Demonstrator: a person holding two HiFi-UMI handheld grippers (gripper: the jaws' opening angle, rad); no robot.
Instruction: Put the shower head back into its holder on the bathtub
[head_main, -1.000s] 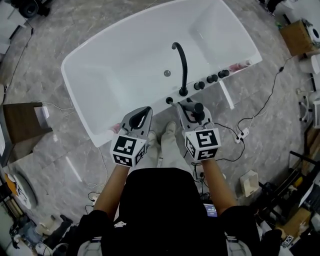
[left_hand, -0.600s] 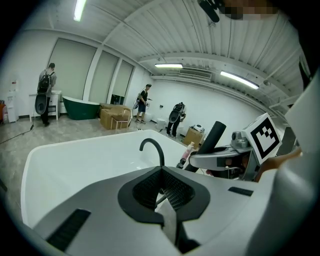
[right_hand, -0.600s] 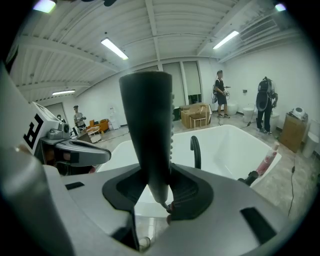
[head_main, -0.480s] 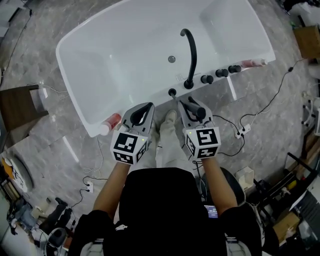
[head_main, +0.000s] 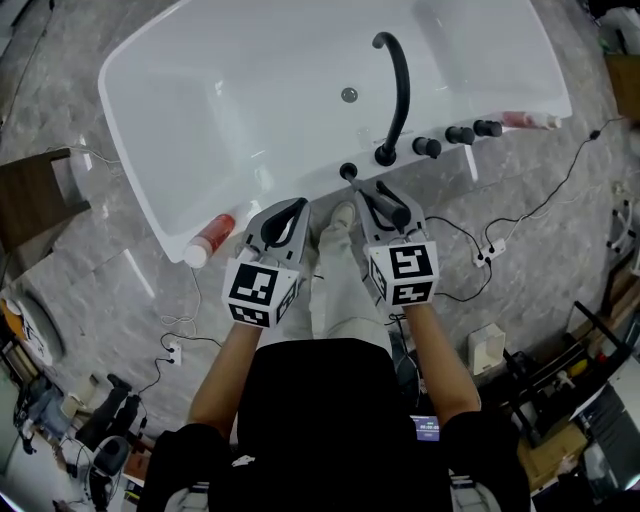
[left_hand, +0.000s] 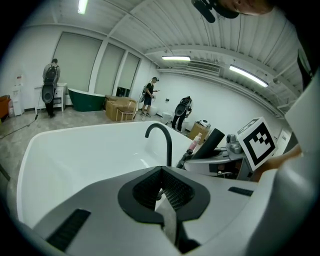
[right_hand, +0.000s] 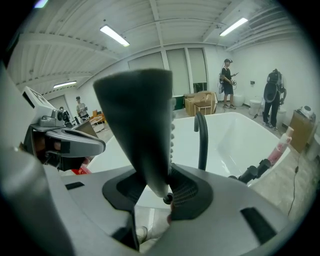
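Right fingers (right_hand: 187, 195) clamped on black cylindrical plastic shower head (right_hand: 140, 130). Left fingers (left_hand: 177, 190) closed together, empty, beside right pair. Small black round holder (head_main: 348, 171) on white bathtub rim (head_main: 150, 180) just ahead of right fingers. Black curved faucet (head_main: 400, 90) beyond.

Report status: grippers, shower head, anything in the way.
Right gripper shut on shower head, close to holder. Left gripper shut, empty. Nothing blocking holder.
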